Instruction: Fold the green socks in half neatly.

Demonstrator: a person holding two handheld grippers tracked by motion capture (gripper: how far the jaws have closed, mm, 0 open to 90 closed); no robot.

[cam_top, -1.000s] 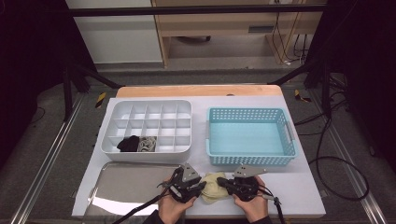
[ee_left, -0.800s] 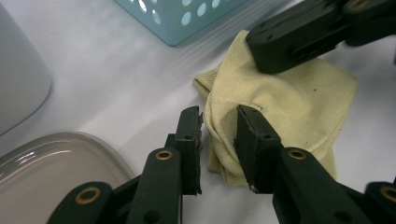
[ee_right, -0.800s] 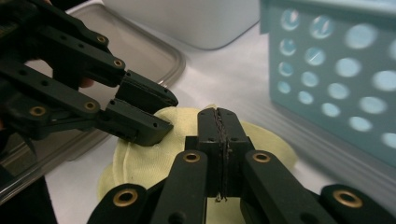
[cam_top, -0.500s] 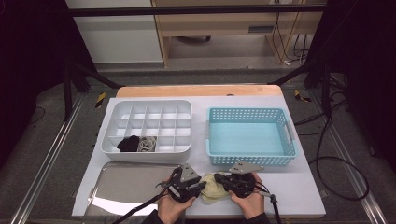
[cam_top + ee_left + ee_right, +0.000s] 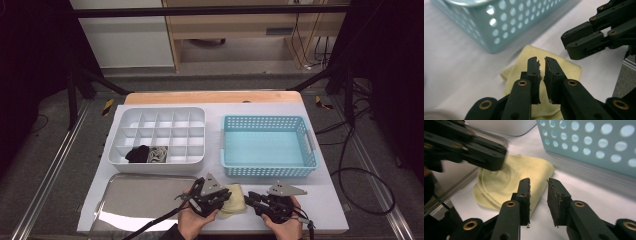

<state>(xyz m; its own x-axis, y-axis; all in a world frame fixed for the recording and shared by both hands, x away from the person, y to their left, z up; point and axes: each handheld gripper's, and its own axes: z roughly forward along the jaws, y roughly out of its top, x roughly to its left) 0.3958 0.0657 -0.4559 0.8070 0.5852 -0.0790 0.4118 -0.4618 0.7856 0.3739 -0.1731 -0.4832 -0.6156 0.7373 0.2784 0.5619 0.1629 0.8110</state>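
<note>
Yellow cloth (image 5: 233, 200), folded and pale, lies on the white table (image 5: 325, 197) between the two grippers, at the near edge and just in front of the light blue perforated basket (image 5: 268, 145). From the left gripper (image 5: 542, 65) outward: its jaws have just been closing and stand nearly together with a thin slit left between the pads, poised above the cloth (image 5: 564, 68); no fabric can be seen pinched in the slit, and whether the tips touch the cloth cannot be told. In the high view the left gripper (image 5: 212, 192) sits right at the cloth's left edge, partly over it, above the rim of the metal tray (image 5: 135, 200). From the right gripper (image 5: 538, 184) outward: its jaws have just been opening and stand apart with a clear gap that holds nothing; the cloth (image 5: 506, 182) lies ahead of and beside the left jaw in that view, its folded corner reaching toward the basket wall (image 5: 599, 145), and the other gripper hangs over its far side. In the high view the right gripper (image 5: 254, 199) lies just beside the cloth's right edge. Farther off, the white compartment organiser (image 5: 159, 137) stands behind the tray, with a dark item (image 5: 137, 154) and a grey patterned one (image 5: 158, 154) in two neighbouring compartments of its near row.
</note>
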